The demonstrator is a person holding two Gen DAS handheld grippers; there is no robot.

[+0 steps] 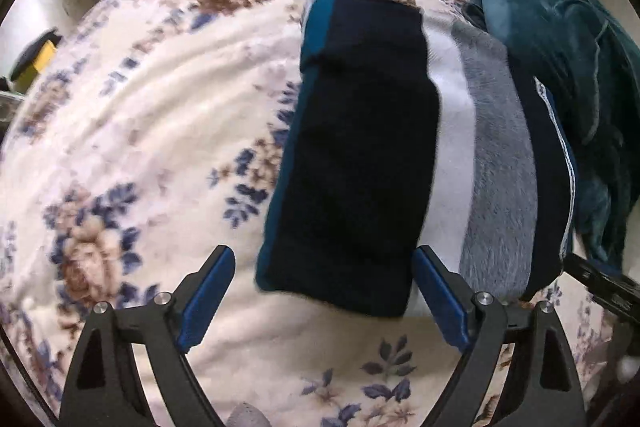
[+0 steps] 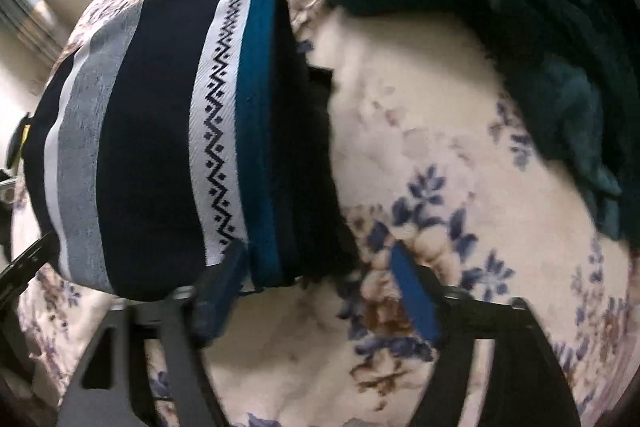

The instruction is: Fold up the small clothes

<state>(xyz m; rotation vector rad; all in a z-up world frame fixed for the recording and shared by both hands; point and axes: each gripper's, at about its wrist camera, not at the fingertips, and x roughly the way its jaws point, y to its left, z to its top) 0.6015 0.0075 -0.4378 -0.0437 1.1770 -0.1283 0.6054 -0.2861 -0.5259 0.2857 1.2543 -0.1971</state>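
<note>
A folded striped garment (image 1: 360,155), navy with teal, white and grey bands, lies on the floral blanket (image 1: 152,131). My left gripper (image 1: 324,291) is open, its blue pads either side of the garment's near end, not closed on it. In the right wrist view the same garment (image 2: 160,131) shows a white zigzag band and a teal stripe. My right gripper (image 2: 320,283) is open; its left finger (image 2: 224,283) lies against the garment's near edge, its right finger (image 2: 414,295) over bare blanket.
A crumpled dark teal fleece (image 1: 568,67) lies to the right of the garment and also shows in the right wrist view (image 2: 500,7). A yellow and black object (image 1: 38,59) sits at the bed's left edge. Curtains hang behind.
</note>
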